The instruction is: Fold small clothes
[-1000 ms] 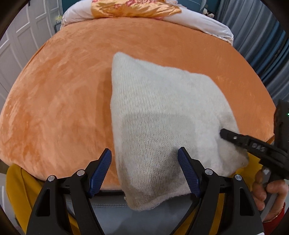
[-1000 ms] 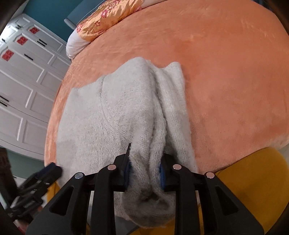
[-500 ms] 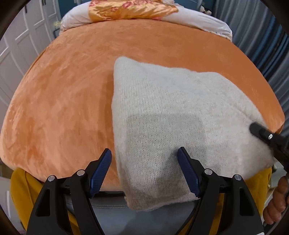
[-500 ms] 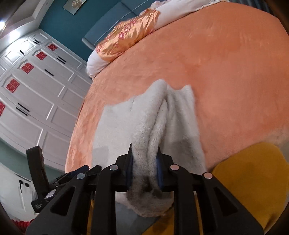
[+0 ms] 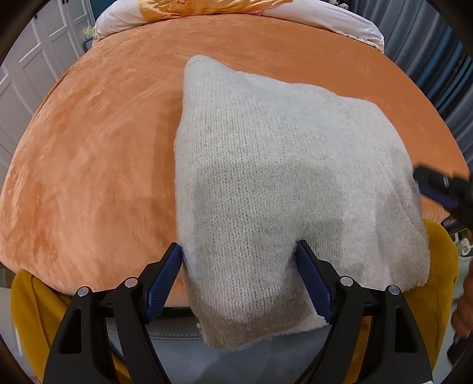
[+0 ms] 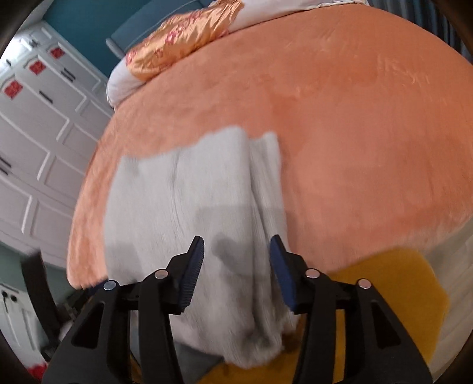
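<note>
A cream knitted garment [image 5: 266, 177] lies folded on the orange plush bed cover [image 5: 88, 147], its near end hanging over the bed's front edge. My left gripper [image 5: 239, 280] is open, its blue pads either side of the garment's near left part. My right gripper [image 6: 236, 274] is open too, its pads either side of the garment's [image 6: 183, 206] bunched right edge, holding nothing. In the left wrist view the right gripper's fingertips [image 5: 434, 189] show at the garment's right side.
A gold satin pillow [image 5: 207, 7] and white bedding [image 5: 340, 20] lie at the head of the bed. White wardrobe doors [image 6: 35, 133] stand to the left, blue curtains [image 5: 455, 73] to the right. Yellow fabric [image 6: 393, 295] hangs below the bed's front edge.
My right gripper has opened and let go of the garment's bunched edge, which dropped back onto the bed. My left gripper has stayed open and moved slightly in over the garment.
</note>
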{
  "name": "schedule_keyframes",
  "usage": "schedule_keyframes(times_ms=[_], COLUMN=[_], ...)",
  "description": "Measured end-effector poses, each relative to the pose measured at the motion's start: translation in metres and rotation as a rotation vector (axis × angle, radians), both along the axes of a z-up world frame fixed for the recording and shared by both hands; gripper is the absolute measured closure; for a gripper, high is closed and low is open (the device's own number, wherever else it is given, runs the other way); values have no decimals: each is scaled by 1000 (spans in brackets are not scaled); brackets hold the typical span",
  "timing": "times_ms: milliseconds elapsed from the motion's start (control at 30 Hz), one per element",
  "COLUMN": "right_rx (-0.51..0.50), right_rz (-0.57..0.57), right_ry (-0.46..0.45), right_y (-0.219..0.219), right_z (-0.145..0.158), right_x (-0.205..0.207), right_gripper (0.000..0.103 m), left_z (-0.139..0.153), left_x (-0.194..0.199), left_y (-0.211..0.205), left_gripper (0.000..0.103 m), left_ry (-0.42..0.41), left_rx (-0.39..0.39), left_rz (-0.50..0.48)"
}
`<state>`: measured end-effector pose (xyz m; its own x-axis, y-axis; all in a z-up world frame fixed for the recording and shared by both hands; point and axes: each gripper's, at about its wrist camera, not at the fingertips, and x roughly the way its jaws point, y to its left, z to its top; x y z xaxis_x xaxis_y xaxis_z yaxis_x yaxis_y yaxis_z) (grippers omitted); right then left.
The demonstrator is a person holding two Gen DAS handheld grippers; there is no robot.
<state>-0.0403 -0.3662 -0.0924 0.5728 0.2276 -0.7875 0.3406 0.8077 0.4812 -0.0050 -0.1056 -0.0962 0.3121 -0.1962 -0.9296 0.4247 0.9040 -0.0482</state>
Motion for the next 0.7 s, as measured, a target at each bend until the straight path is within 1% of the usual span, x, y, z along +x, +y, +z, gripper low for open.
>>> schedule_keyframes(times_ms=[67, 133, 167, 200, 233, 267, 300, 367, 433, 467, 500, 533, 600, 633, 667, 700], right_rx=[13, 23, 15, -4, -44, -69, -92, -101, -118, -131, -150, -169, -143, -108, -48, -16], right_rz=[-3, 2, 12, 27, 63, 77, 84, 83, 67, 65, 65, 63, 59, 44, 10, -6], right_ry=[15, 39, 44, 40, 28, 11, -38, -115, -162, -164, -137, -79, 69, 88, 57, 39], right_y=[-3, -3, -1, 2, 7, 9, 10, 11, 12, 13, 14, 13, 8, 4, -3, -6], right_z=[-8, -18, -20, -18, -9, -1, 16, 39, 53, 51, 43, 26, -16, -28, -30, -25], right_x=[14, 30, 39, 44, 50, 52, 51, 47, 43, 43, 45, 48, 60, 59, 52, 48], right_gripper=[54, 54, 57, 75, 89, 89, 91, 91, 91, 91, 91, 91, 90, 89, 89, 87], left_z=[5, 11, 15, 17, 19, 21, 23, 25, 28, 29, 28, 27, 21, 20, 20, 21], left_x=[1, 0, -2, -4, -5, -5, -5, -5, -7, -7, -8, -9, -7, -7, -7, -7], left_y=[-4, -6, -9, -11, -11, -11, -12, -13, -15, -17, -19, -21, -21, -22, -22, -22], left_gripper=[26, 26, 26, 26, 26, 26, 26, 26, 26, 26, 26, 26, 26, 26, 26, 26], left_ry=[-6, -31, -44, -52, -65, -77, -84, -94, -103, -108, -112, -108, -81, -73, -69, -76], left_rx=[4, 15, 23, 27, 32, 36, 36, 30, 23, 25, 38, 48, 48, 43, 40, 47], left_rz=[2, -5, -7, -10, -13, -14, -16, -20, -26, -30, -33, -35, -34, -33, -32, -31])
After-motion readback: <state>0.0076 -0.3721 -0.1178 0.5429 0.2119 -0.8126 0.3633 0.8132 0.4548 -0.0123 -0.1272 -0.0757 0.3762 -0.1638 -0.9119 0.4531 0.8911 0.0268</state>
